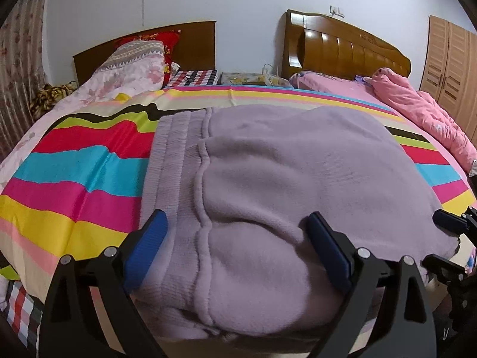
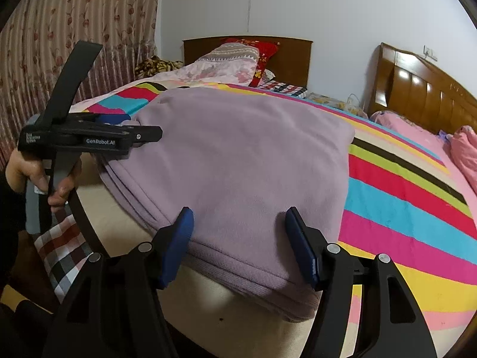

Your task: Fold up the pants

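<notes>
striped bedsheet (image 1: 89, 164), pink quilt (image 1: 423, 110), wooden headboard (image 1: 342, 47), floral curtain (image 2: 74, 29), wardrobe (image 1: 450, 65).

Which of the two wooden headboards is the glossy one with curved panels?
The lighter brown headboard behind the pink bedding; the darker headboard behind the red pillow is flat and dull.

Both grippers (image 1: 235, 226) (image 2: 238, 223) agape (left wider)

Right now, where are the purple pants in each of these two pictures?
Left wrist view: the purple pants fill the centre and bottom, between the left gripper fingers.
Right wrist view: the pants lie centre-left, stacked at the bed's edge.
Shared landmark: the red pillow at the dark headboard.
</notes>
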{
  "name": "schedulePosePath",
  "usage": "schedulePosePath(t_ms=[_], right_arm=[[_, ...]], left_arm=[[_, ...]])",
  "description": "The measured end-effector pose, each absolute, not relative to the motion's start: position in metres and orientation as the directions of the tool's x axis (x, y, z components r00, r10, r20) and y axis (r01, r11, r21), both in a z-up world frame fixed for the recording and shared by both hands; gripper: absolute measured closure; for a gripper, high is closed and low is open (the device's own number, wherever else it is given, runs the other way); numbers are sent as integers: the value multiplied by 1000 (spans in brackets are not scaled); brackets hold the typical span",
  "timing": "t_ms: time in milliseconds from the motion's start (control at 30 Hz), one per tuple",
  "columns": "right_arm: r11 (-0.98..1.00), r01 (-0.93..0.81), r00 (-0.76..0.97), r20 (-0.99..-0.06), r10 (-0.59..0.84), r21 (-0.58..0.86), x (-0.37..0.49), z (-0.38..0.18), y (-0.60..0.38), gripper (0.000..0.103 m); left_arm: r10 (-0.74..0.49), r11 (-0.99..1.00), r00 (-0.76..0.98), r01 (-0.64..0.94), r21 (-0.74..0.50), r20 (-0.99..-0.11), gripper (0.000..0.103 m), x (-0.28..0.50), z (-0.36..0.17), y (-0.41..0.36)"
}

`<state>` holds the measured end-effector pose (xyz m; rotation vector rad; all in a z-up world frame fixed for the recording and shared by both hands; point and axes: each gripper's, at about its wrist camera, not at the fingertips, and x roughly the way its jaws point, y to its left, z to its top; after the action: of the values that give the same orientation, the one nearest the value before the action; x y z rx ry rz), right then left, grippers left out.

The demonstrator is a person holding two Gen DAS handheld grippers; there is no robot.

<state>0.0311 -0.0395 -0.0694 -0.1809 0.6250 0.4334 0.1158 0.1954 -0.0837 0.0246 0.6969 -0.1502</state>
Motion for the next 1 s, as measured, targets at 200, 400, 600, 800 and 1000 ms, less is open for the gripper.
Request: schedulePosePath(t_ms=[200, 400, 600, 800, 1000], right_arm=[[874, -485, 662, -648, 376, 12, 36, -60, -44, 41], [855, -496, 626, -621, 472, 150, 83, -21, -72, 39], [861, -483, 597, -660, 456, 157, 124, -24, -37, 39], [811, -585, 568, -709, 418, 9, 92, -55, -18, 34], [829, -554, 570, -693, 441, 72, 131, -9, -56, 28]], left_arm=[[-120, 991, 733, 133, -31, -669, 9, 112, -72, 196], [-218, 976, 805, 189, -110, -551, 3, 125, 7, 198], [-197, 976, 730, 209, -62, -655, 2, 210, -12, 168], [-273, 962, 736, 212, -173, -619, 2, 200, -48, 189], [-328, 916, 749, 104, -387, -575, 2, 199, -55, 229]])
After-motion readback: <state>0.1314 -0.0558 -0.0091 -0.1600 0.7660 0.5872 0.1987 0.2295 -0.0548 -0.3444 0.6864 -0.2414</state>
